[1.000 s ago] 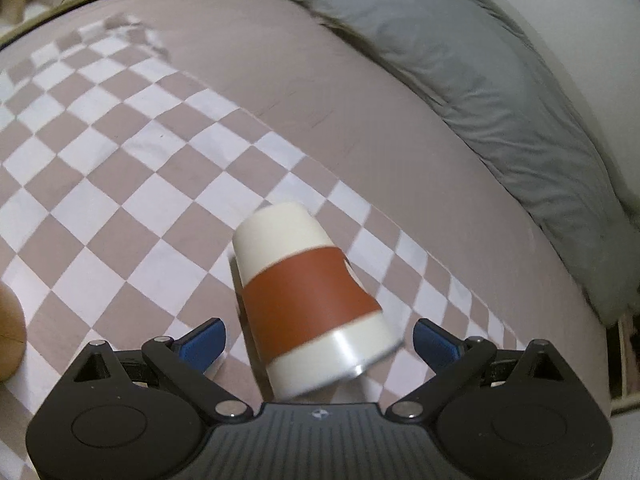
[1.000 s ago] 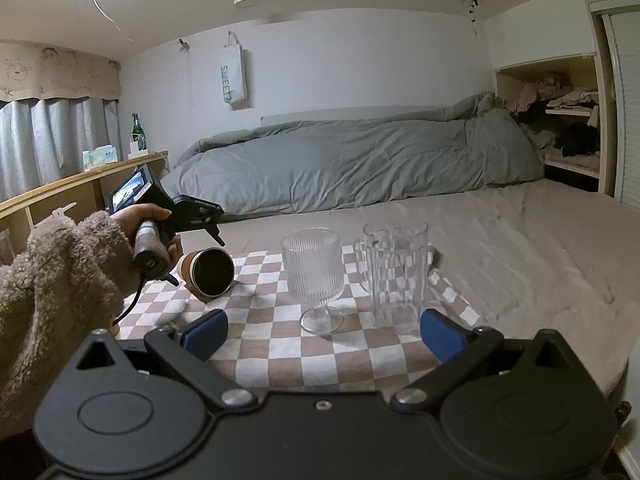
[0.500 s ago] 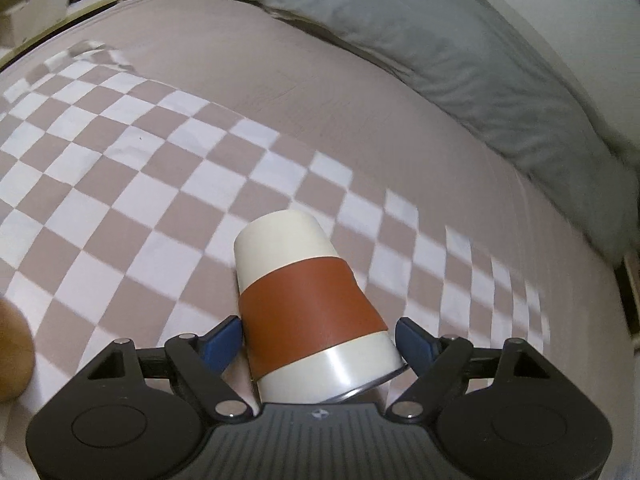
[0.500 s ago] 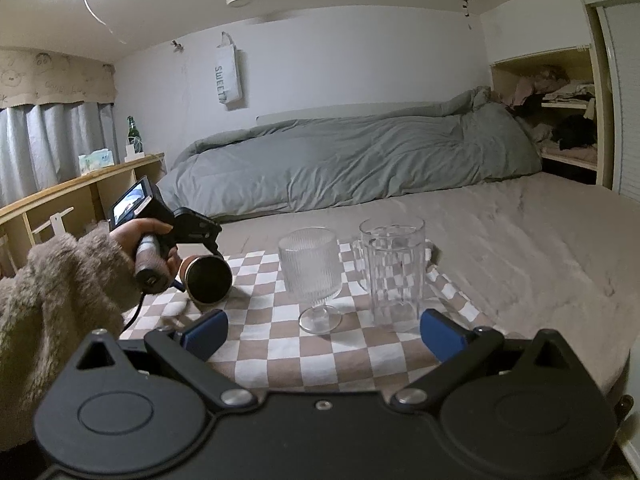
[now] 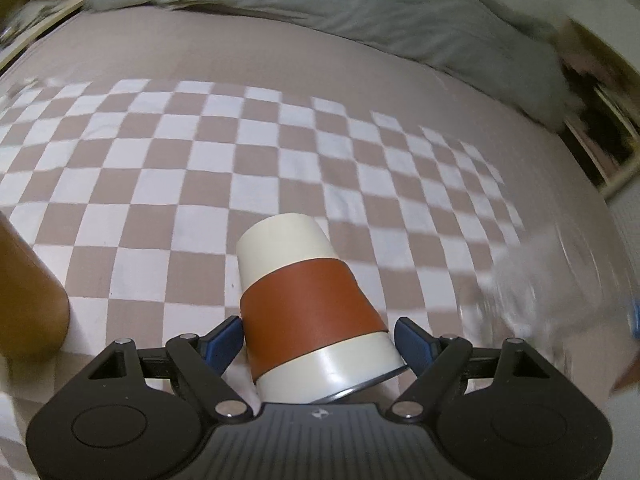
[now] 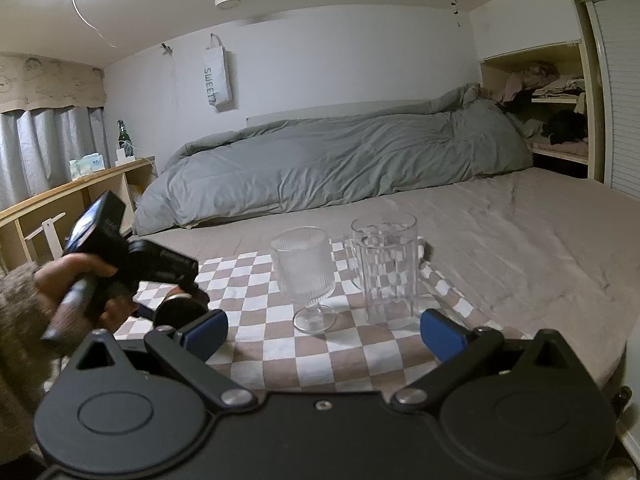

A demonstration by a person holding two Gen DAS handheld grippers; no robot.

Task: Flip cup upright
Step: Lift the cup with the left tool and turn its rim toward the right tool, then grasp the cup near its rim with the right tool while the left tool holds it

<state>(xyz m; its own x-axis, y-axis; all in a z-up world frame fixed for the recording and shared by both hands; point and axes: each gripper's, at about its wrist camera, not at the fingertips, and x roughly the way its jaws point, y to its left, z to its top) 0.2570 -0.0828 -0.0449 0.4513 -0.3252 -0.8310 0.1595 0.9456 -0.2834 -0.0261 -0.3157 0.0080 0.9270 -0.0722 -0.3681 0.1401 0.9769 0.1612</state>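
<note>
A cream cup with a brown sleeve (image 5: 308,308) lies on its side on the checkered cloth (image 5: 200,184), base away from me, rim toward the camera. My left gripper (image 5: 320,340) is around it, blue pads on both sides; the left pad touches, the right pad shows a small gap. In the right wrist view the cup's dark mouth (image 6: 180,312) shows under the left gripper's body (image 6: 132,256). My right gripper (image 6: 324,330) is open and empty, low over the cloth's near edge.
A ribbed stemmed glass (image 6: 306,276) and a tall clear glass (image 6: 386,268) stand on the cloth before the right gripper. A brown object (image 5: 28,300) sits left of the cup. A grey duvet (image 6: 340,160) lies at the back. Shelves stand at left and right.
The left gripper has closed in around the cup and swung, so the view has turned right and blurred. The right gripper has barely moved.
</note>
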